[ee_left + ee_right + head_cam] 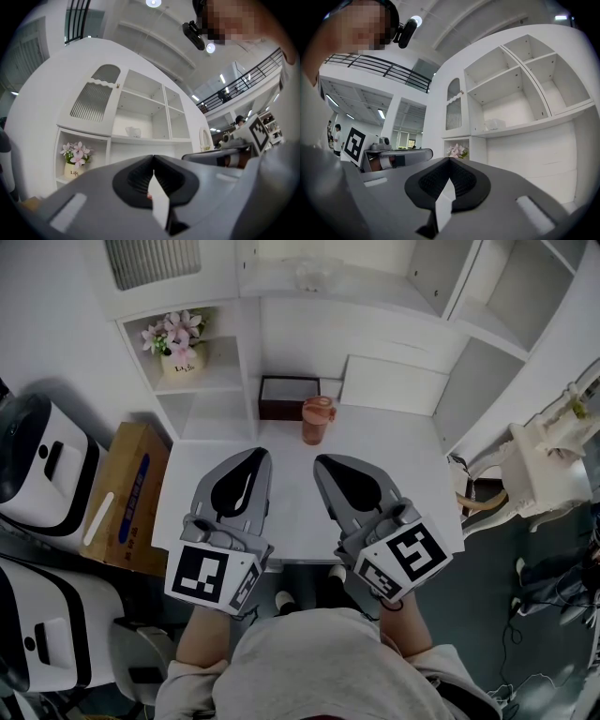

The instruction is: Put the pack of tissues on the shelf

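Two grippers, both idle: left gripper (260,455) jaws shut on nothing, hovering over the worktop's (394,442) front edge; right gripper (322,461) likewise shut and empty; probably parked because the job looks done. The pack of tissues (314,274) lies on the shelf (375,283) above the back edge; long axis seemingly along the shelf front.

A white shelf unit (375,296) backs a white table (394,456) on dark floor (497,563); a ceiling light (153,3) glows near a black balcony railing (253,72).
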The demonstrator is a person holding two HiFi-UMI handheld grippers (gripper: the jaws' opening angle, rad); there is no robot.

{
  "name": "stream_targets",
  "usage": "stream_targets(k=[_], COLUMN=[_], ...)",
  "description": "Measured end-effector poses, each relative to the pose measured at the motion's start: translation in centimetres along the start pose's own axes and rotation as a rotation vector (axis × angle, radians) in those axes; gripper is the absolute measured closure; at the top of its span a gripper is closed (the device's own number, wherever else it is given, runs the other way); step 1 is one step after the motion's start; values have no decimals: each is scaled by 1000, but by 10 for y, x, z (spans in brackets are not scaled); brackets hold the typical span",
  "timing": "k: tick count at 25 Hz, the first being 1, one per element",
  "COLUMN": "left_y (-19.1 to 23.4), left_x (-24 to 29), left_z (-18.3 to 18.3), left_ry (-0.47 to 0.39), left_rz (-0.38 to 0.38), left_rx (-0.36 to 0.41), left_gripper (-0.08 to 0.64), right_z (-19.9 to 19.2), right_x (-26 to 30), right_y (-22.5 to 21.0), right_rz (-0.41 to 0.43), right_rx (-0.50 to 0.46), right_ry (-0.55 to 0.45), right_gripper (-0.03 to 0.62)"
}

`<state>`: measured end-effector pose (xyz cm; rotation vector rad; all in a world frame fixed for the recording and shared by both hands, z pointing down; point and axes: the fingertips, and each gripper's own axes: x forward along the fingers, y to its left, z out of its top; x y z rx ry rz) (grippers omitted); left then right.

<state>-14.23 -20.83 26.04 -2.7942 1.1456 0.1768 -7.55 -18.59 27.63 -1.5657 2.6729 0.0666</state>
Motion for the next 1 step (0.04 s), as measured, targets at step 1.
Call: stream_targets(k=[1], left_y=[1], left_x=[0], left_z=[1], left_ry=[-1], left_rz=[0], left_rx=[0], left_gripper=[558], right_z=[0], right_x=[0], right_y=[0], right_rz=[-1], right_rx=[-1], right_ry=[-1], right_gripper=[591])
